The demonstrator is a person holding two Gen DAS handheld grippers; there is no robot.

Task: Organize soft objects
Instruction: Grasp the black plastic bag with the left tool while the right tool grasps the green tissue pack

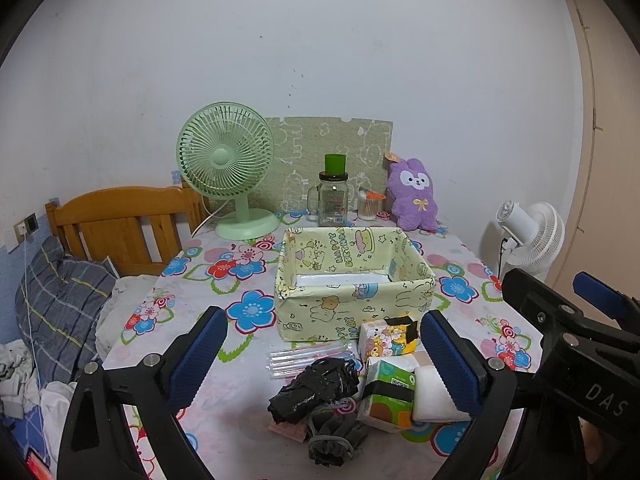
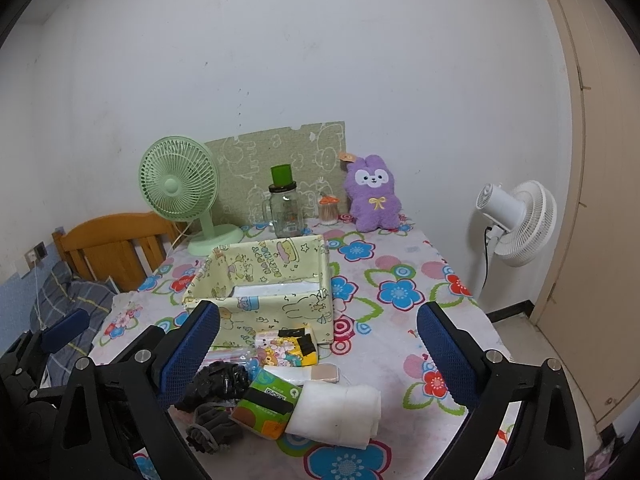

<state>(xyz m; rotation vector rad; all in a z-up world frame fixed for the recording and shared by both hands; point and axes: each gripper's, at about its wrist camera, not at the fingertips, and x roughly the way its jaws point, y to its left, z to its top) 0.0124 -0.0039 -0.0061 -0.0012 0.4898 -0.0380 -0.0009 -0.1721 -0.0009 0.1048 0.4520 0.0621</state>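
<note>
Two grippers: left gripper point(image 1: 324, 354) and right gripper point(image 2: 318, 346) both spread wide, holding nothing
Soft pile: green tissue pack point(image 2: 266, 402), white rolled cloth point(image 2: 340, 412), black crumpled bag point(image 1: 316, 384) on floral tablecloth point(image 2: 400, 292)
Container: pale yellow cartoon-print fabric box point(image 1: 352, 304) just behind pile

The desk point(image 1: 248, 280) is covered in blue, red and pink flowers; the storage box point(image 1: 352, 304) is patterned pale yellow with cartoons; the plush rabbit point(image 1: 414, 196) is coloured purple; the tissue pack point(image 1: 390, 394) is printed green.

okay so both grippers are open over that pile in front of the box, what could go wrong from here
The pile is tight: closing on the green tissue pack could also catch the black bag or white roll touching it. The clear sleeve lies flat and may slip from the fingers. The box looks soft-sided, so a bump could shove it.
</note>
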